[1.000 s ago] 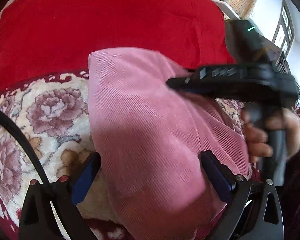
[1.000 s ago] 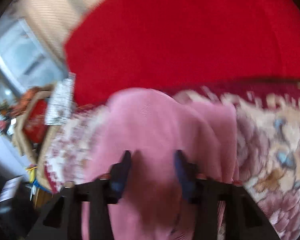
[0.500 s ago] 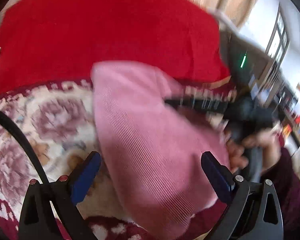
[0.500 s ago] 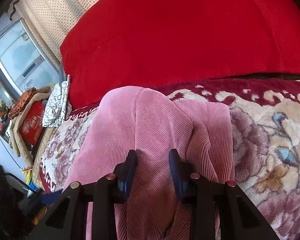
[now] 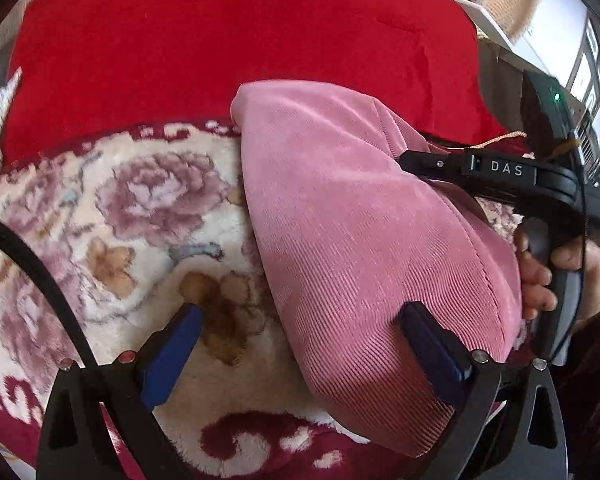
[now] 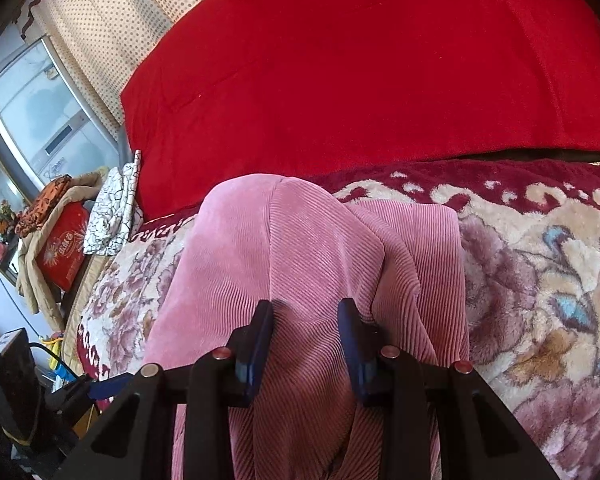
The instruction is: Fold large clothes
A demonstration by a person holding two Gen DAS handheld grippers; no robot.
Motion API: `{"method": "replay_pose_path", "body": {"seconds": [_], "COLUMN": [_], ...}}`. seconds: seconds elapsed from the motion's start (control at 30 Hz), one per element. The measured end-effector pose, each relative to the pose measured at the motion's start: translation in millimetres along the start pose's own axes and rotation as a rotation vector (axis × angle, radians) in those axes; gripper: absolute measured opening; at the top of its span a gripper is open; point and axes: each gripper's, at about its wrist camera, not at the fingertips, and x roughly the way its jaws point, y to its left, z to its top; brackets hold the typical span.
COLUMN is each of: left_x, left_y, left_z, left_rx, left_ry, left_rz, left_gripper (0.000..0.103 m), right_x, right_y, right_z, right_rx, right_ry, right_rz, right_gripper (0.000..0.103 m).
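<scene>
Trouble is most likely to come from the right gripper [image 6: 305,320], whose blue pads stand partly closed with a raised ridge of the pink corduroy garment [image 6: 300,248] bunched between them. The pads seem to press into the cloth, though the bulge hides the contact itself, so I judge it a hold rather than see it plainly. If that pinch catches only the top layer, the lower layers could stay behind on the blanket [image 6: 540,280] when the hand moves, and the fold would open or skew. A thick ridge may also slide out from pads set this far apart.

The left gripper [image 5: 300,332] stands wide open and holds nothing: one pad hangs over the flowered blanket [image 5: 140,200], the other over the near part of the garment [image 5: 360,240], with the garment's left edge running between them. Closing it here might catch blanket pile along with the cloth and drag both.

The garment lies on the blanket in front of the red cushion [image 5: 220,40], already doubled into a long narrow bundle. Its long axis runs from the person's side away toward the cushion, and the far rounded end points at the cushion, just short of it. In the left view the right hand [image 5: 540,280] and its tool sit at the garment's right flank.
</scene>
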Motion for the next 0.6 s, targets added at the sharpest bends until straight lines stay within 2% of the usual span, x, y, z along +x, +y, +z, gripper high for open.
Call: {"method": "replay_pose_path", "body": {"seconds": [0.07, 0.13, 0.23, 0.37, 0.43, 0.5, 0.6], "left_x": [-2.2, 0.4, 0.3, -0.8, -0.7, 0.0, -2.2], "left_y": [-4.0, 2.7, 7.6, 0.7, -0.8, -1.1, -7.8], "left_z": [-1.1, 0.7, 2.5, 3.5, 4.2, 5.2, 5.2], "left_rx": [0.033, 0.018, -0.020, 0.018, 0.025, 0.024, 0.046], "left_ry": [-0.020, -0.024, -0.008, -0.027, -0.032, -0.030, -0.040], "left_rz": [0.027, 0.013, -0.006, 0.031, 0.042, 0.041, 0.061], "left_gripper": [0.101, 0.101, 0.101, 0.101, 0.101, 0.102, 0.102], "right_x": [-8.0, -22.4, -52.4, -83.4, -89.8, -83.5, -55.6], "right_y": [4.4, 8.4, 14.4, 21.6, 24.7, 24.6, 9.3], "right_z": [-1.3, -3.0, -9.1, -31.5, -48.3, -64.7, -75.8], "right_rx": [-0.019, -0.018, -0.035, -0.083, -0.117, -0.150, -0.108], "right_ry": [-0.013, -0.026, -0.071, -0.085, -0.069, -0.014, 0.082], "right_rz": [-0.022, -0.048, -0.050, -0.030, -0.046, -0.066, -0.065], "right_gripper": [0.039, 0.039, 0.039, 0.039, 0.039, 0.039, 0.046]}}
